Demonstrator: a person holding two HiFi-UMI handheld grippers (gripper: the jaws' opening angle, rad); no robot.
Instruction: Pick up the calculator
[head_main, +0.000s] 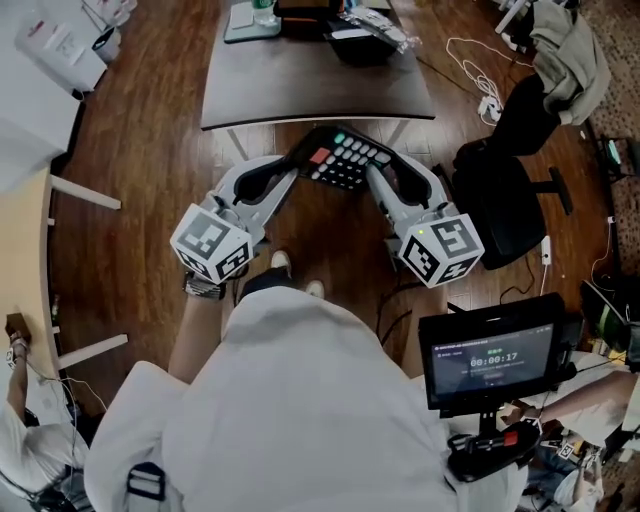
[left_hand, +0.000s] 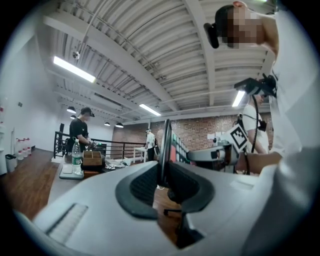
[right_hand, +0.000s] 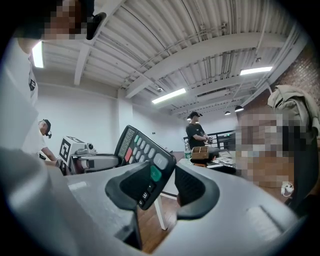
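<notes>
The calculator (head_main: 345, 160) hangs in the air between the two claws, one end in each, over the wooden floor (head_main: 150, 150) and just short of the table (head_main: 320, 95) beyond their tips.

Much of it is covered. In the head view both ends disappear under the jaws, so only the middle block of keys shows, with a red key nearer the left claw (head_main: 296, 166) and a green one on the far edge. The left gripper view meets the calculator (left_hand: 164, 147) edge-on: a thin dark blade with only a sliver of keys on its right side. In the right gripper view the calculator (right_hand: 142, 152) shows its face, but the corner in the jaws is partly hidden by the left-hand pad.

Its long axis runs from claw to claw. The display end points to the left claw (left_hand: 164, 172), the low keys to the right claw (right_hand: 165, 180). The keyed face is turned up towards the head camera.

The left claw stands partly closed, pads pinching the thin body from both sides. The right claw is likewise partly closed on a corner, which sits slantwise across the jaws.
</notes>
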